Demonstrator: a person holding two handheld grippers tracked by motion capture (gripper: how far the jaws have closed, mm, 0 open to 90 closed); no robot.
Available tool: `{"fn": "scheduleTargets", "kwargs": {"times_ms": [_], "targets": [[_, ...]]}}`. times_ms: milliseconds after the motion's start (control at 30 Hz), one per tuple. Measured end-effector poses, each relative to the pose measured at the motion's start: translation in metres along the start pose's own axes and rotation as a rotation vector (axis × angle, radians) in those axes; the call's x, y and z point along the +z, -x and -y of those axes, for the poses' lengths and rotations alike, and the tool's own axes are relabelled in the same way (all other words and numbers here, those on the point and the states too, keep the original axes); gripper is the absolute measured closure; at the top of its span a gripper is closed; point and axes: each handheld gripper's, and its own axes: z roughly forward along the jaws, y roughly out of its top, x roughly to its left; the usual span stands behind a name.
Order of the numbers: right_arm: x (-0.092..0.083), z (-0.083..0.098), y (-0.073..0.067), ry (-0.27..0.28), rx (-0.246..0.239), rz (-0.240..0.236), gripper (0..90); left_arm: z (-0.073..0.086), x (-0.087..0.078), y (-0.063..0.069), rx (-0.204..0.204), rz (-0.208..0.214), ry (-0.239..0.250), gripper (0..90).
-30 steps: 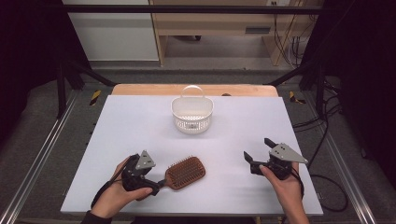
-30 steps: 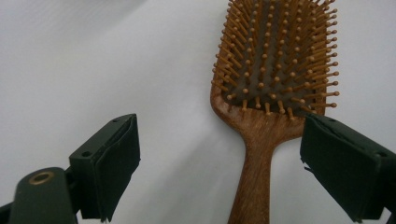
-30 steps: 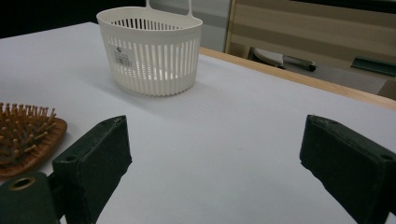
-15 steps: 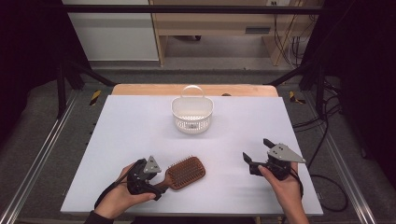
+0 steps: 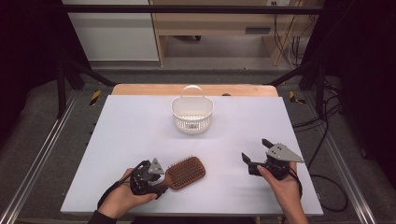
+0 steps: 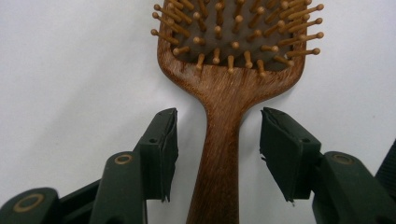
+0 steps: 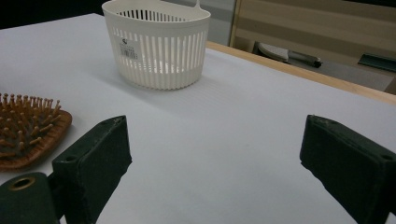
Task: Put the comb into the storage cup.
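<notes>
A brown wooden hairbrush (image 5: 187, 171) lies bristles up near the table's front edge, its handle (image 6: 219, 154) pointing at my left hand. My left gripper (image 5: 162, 183) sits low at that handle. Its jaws have just been closing and now stand on either side of the handle. In the left gripper view (image 6: 218, 149) a gap of white table shows between each pad and the wood, so nothing is gripped. My right gripper (image 5: 254, 151) is held above the table to the right, wide open and empty (image 7: 215, 154), pointing toward the brush and basket.
A white slatted basket (image 5: 192, 114) with a handle stands at the back middle of the white table (image 5: 121, 135), and it shows close ahead in the right gripper view (image 7: 156, 46). A wooden strip (image 5: 140, 88) runs along the far edge.
My left gripper has slid right along the table to the brush handle, and its jaws have narrowed around it. The right hand and the brush have kept still.
</notes>
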Motion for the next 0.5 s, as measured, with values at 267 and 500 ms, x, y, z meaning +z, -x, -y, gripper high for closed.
{"fn": "scheduleTargets", "kwargs": {"times_ms": [267,500], "targets": [[0.000,0.000,0.001,0.003,0.000,-0.013,8.8,-0.013,0.001,-0.005,0.041,-0.001,-0.111,49.3],[0.002,-0.001,-0.001,0.000,-0.006,-0.022,8.8,-0.015,0.008,-0.005,0.047,0.021,-0.141,53.5]]}}
